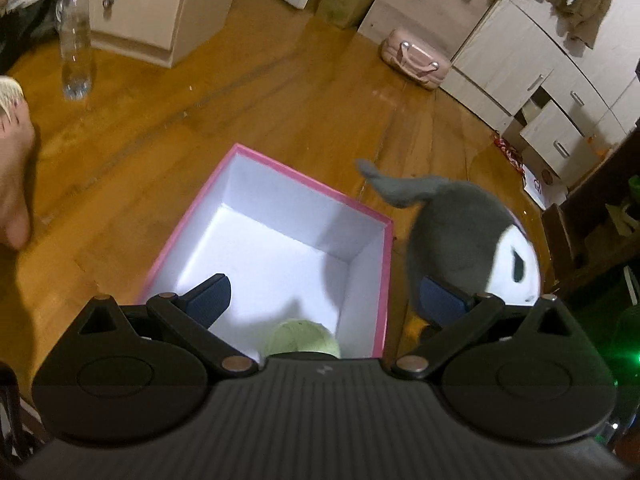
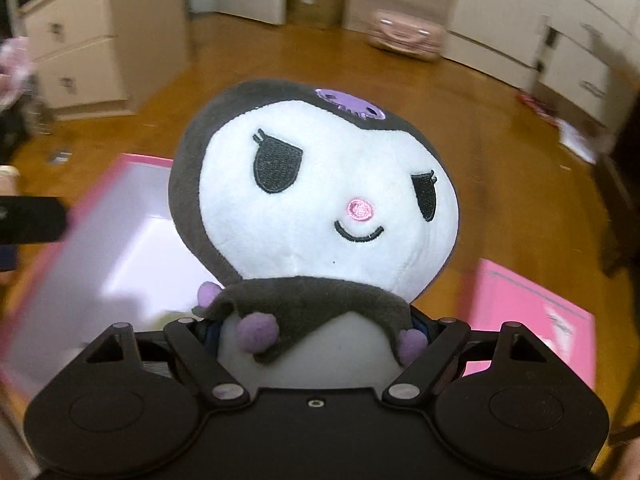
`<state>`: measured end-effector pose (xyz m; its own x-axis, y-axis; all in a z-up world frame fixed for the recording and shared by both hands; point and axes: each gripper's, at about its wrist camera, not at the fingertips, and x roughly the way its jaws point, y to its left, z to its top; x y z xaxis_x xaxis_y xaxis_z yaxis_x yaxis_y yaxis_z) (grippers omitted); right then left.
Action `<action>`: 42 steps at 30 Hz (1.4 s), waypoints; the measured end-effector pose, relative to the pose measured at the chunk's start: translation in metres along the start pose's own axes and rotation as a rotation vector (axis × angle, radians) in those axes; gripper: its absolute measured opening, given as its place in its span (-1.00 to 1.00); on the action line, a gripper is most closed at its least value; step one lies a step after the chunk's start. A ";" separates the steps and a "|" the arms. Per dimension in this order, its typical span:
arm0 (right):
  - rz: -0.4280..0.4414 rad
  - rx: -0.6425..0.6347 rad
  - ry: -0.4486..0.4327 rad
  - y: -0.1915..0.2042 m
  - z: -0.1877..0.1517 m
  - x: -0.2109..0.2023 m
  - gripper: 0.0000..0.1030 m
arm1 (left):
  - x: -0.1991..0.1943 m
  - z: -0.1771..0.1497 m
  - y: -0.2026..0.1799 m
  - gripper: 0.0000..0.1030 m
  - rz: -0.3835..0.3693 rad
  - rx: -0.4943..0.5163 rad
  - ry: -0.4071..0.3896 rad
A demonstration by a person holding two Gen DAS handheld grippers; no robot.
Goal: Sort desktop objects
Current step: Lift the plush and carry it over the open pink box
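Note:
A pink-rimmed white box (image 1: 385, 264) sits open on the wooden floor, with a pale green round object (image 1: 301, 340) inside near its front wall. My left gripper (image 1: 326, 300) is open above the box's near side. A grey and white plush doll (image 1: 472, 232) is held just right of the box. In the right wrist view my right gripper (image 2: 316, 332) is shut on the plush doll (image 2: 320, 200) at its body; its white face looks at the camera. The pink box (image 2: 80, 240) lies left of it.
A pink lid (image 2: 532, 320) lies on the floor at the right. A plastic bottle (image 1: 76, 40) stands far left. A pink case (image 1: 416, 58) and cream cabinets (image 1: 540, 80) line the back. A bare foot (image 1: 14, 168) is at the left edge.

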<state>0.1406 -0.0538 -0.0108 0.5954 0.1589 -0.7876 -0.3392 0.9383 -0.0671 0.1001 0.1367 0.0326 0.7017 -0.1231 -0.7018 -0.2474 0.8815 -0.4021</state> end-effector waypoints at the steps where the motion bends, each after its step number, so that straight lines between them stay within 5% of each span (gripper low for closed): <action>1: 0.010 -0.019 -0.004 0.007 0.001 -0.003 0.67 | -0.005 0.002 0.001 1.00 -0.005 0.000 -0.007; 10: 0.142 -0.094 0.047 0.072 0.001 -0.018 0.67 | -0.029 0.009 0.020 1.00 -0.005 -0.017 -0.051; 16: 0.185 -0.120 0.101 0.105 0.008 0.007 0.68 | -0.019 0.008 0.035 0.99 0.078 -0.036 -0.028; 21: 0.103 -0.145 0.134 0.119 0.010 0.034 0.68 | -0.008 0.007 0.051 1.00 0.169 -0.043 -0.003; 28: 0.089 -0.041 0.207 0.116 0.017 0.070 0.80 | 0.013 0.005 0.066 1.00 0.205 -0.070 0.045; 36: 0.317 0.171 0.282 0.096 0.020 0.071 0.82 | 0.027 0.003 0.068 1.00 0.183 -0.097 0.037; 42: 0.270 0.009 0.267 0.104 0.015 0.065 0.82 | 0.046 -0.004 0.063 1.00 0.224 -0.053 0.090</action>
<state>0.1550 0.0589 -0.0597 0.2747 0.3160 -0.9081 -0.4509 0.8765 0.1686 0.1142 0.1853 -0.0271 0.5636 0.0301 -0.8255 -0.4263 0.8666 -0.2594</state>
